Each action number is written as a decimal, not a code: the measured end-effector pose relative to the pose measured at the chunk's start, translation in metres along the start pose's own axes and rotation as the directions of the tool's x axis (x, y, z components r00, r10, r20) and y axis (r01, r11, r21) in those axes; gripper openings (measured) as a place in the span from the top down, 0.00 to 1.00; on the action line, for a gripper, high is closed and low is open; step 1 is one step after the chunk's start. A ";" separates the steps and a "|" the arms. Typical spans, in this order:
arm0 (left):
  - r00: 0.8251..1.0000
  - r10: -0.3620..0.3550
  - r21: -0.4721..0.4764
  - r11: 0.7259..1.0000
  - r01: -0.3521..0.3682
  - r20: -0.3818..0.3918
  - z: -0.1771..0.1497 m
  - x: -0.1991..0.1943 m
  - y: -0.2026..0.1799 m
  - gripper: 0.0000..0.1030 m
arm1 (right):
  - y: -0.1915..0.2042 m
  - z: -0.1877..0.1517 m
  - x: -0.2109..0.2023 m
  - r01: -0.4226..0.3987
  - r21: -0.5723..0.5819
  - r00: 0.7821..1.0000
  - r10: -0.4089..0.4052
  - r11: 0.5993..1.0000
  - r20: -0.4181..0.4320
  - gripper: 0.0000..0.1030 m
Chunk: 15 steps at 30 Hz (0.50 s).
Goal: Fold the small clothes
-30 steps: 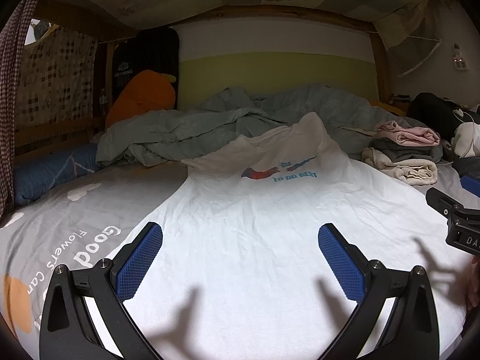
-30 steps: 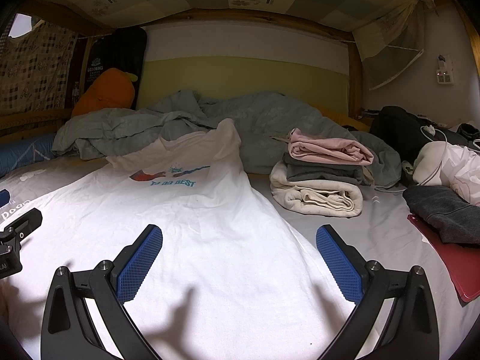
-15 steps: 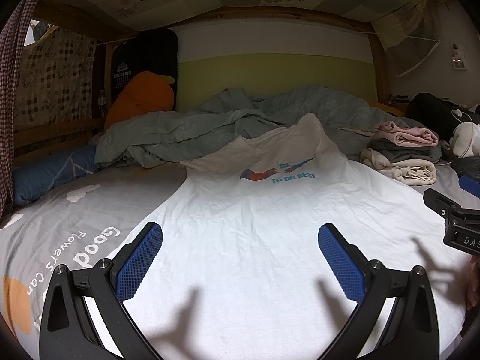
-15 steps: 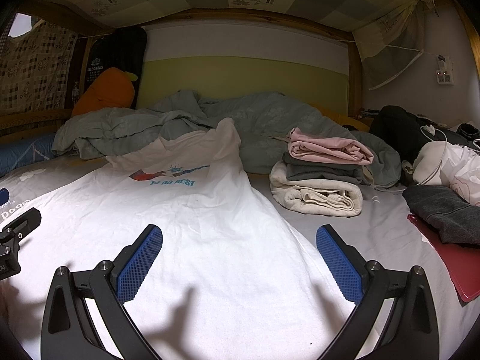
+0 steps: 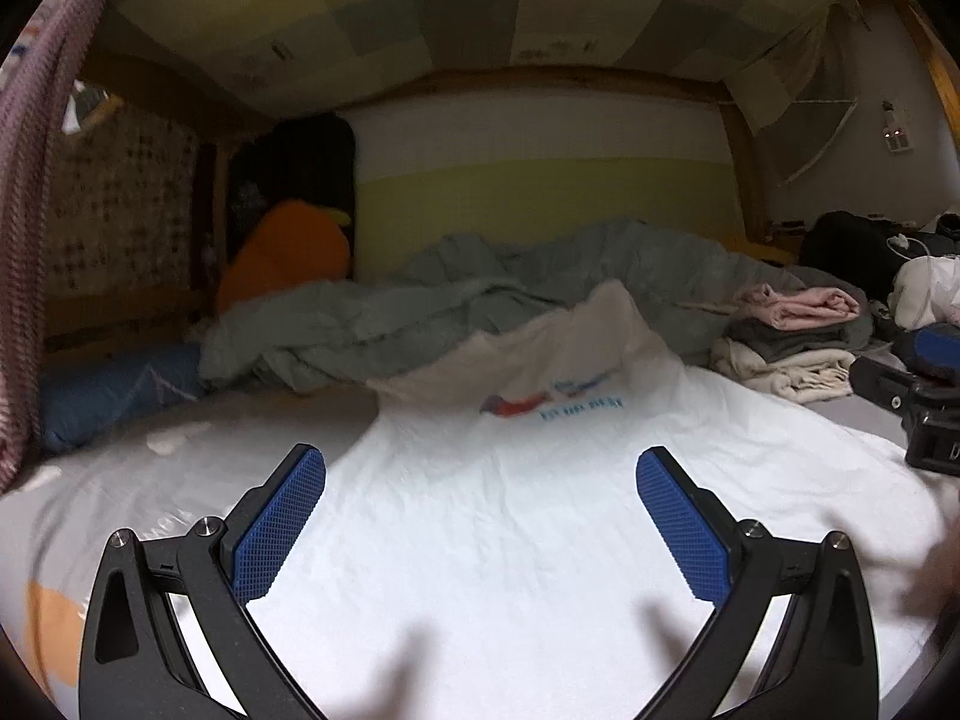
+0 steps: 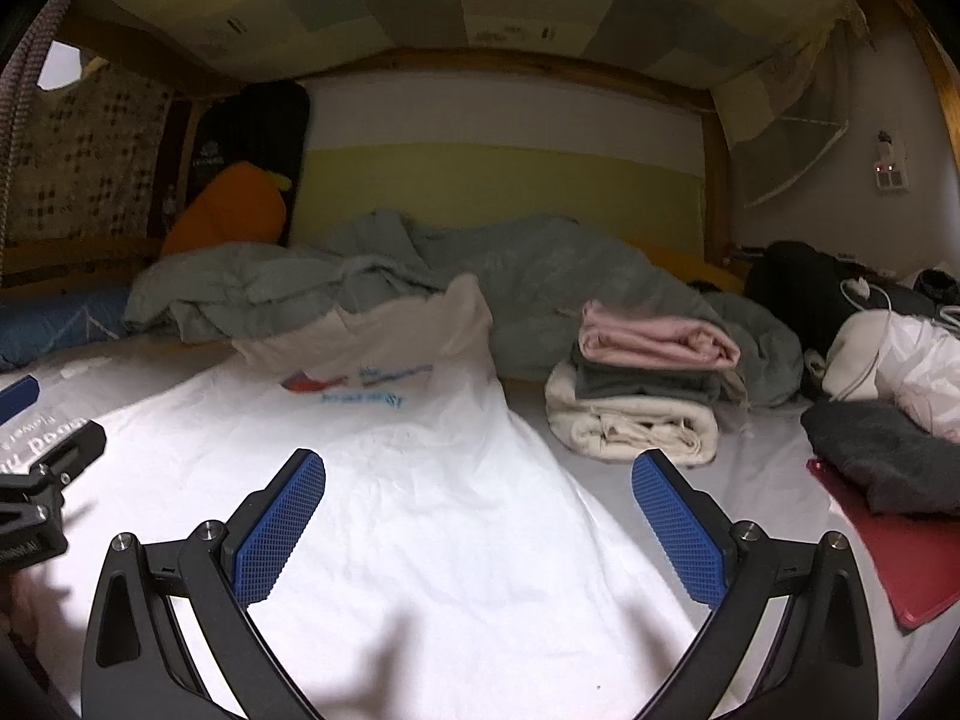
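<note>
White t-shirt (image 5: 510,516): spread flat on the bed (image 6: 762,480), printed chest towards the rumpled grey blanket (image 6: 540,276), top edge riding up onto it. Judged light, limp and non-slippery; a pinch at a side hem or shoulder edge should hold best. Left claw (image 5: 480,522) and right claw (image 6: 477,525): both wide, empty, poised over the shirt's lower half. Stack of folded clothes (image 6: 642,396): just right of the shirt. No containers visible.
</note>
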State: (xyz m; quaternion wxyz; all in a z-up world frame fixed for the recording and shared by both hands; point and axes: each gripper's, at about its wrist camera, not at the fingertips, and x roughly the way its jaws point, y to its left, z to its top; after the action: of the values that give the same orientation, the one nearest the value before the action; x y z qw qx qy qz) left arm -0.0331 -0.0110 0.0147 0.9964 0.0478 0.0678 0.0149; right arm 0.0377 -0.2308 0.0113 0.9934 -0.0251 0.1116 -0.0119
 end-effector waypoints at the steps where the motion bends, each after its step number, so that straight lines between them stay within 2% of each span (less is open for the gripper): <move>1: 1.000 0.013 0.002 1.000 -0.013 0.013 0.002 -0.003 0.000 0.00 | -0.001 0.002 -0.001 -0.001 0.002 1.000 0.001 1.000 0.004 0.00; 8: 0.995 0.004 0.005 1.000 -0.005 0.102 0.025 -0.027 0.002 0.00 | -0.003 0.010 -0.009 0.013 0.009 1.000 -0.013 1.000 0.015 0.00; 12: 0.990 0.044 -0.016 0.999 -0.043 0.134 0.032 -0.039 0.006 0.00 | -0.007 0.014 -0.017 0.007 0.024 1.000 -0.007 1.000 0.010 0.00; 15: 0.988 0.038 -0.010 0.999 -0.037 0.148 0.034 -0.046 0.007 0.00 | -0.011 0.017 -0.018 -0.007 0.026 1.000 0.008 1.000 -0.008 0.00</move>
State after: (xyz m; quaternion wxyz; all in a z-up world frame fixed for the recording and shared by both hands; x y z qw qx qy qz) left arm -0.0738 -0.0085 0.0554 0.9984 0.0466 -0.0075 0.0304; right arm 0.0233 -0.2399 0.0322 0.9932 -0.0118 0.1153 -0.0097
